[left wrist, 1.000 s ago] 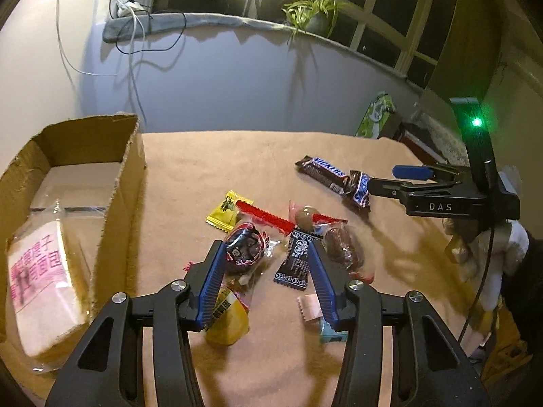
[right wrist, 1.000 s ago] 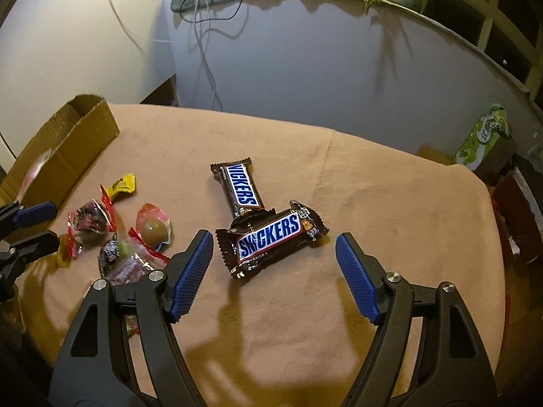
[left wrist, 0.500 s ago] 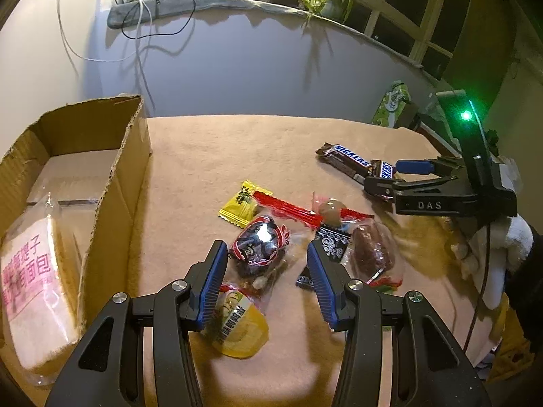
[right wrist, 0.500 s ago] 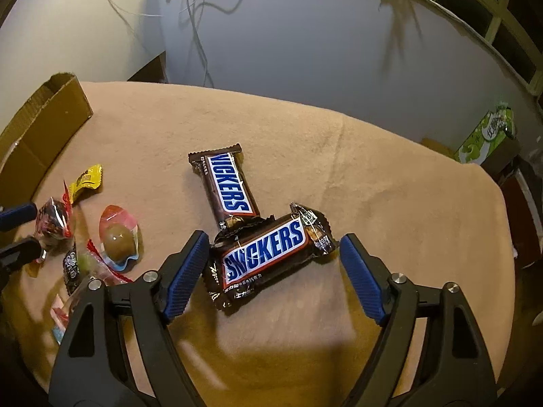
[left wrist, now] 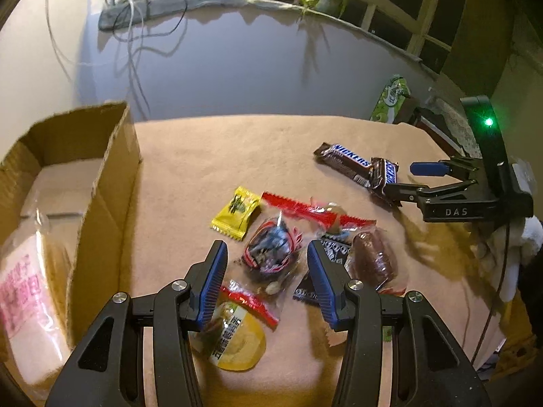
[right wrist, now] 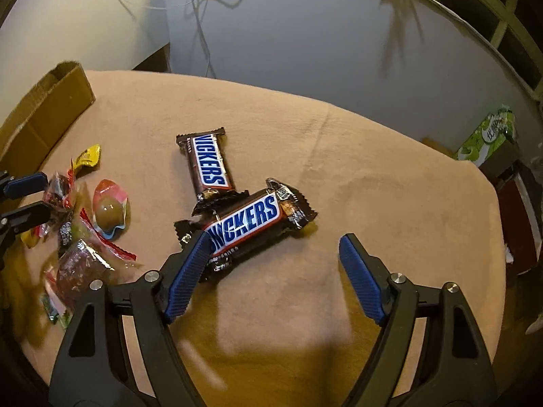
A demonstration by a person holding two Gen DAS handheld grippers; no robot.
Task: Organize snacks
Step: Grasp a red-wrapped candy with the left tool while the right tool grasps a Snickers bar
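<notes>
Two Snickers bars lie crossed mid-table: the near one (right wrist: 247, 225) and the far one (right wrist: 207, 164). My right gripper (right wrist: 271, 251) is open, low over the near bar, its left finger touching the wrapper's left end. It also shows in the left wrist view (left wrist: 404, 179). My left gripper (left wrist: 266, 264) is open, its fingers on either side of a clear red-and-black candy packet (left wrist: 271, 249). Around it lie a yellow candy (left wrist: 236, 212), a yellow jelly cup (left wrist: 237, 342), a brown sweet (left wrist: 373, 259) and a black packet (left wrist: 334, 247).
An open cardboard box (left wrist: 112, 176) stands at the table's left with a pink-printed bread bag (left wrist: 23, 298) inside. A green carton (right wrist: 488, 139) sits beyond the table's right edge. A wall and a window ledge with cables and a plant run behind.
Both grippers have moved forward and down. The left now brackets the candy packet; the right's left finger has reached the near Snickers bar. Nothing has been picked up.
</notes>
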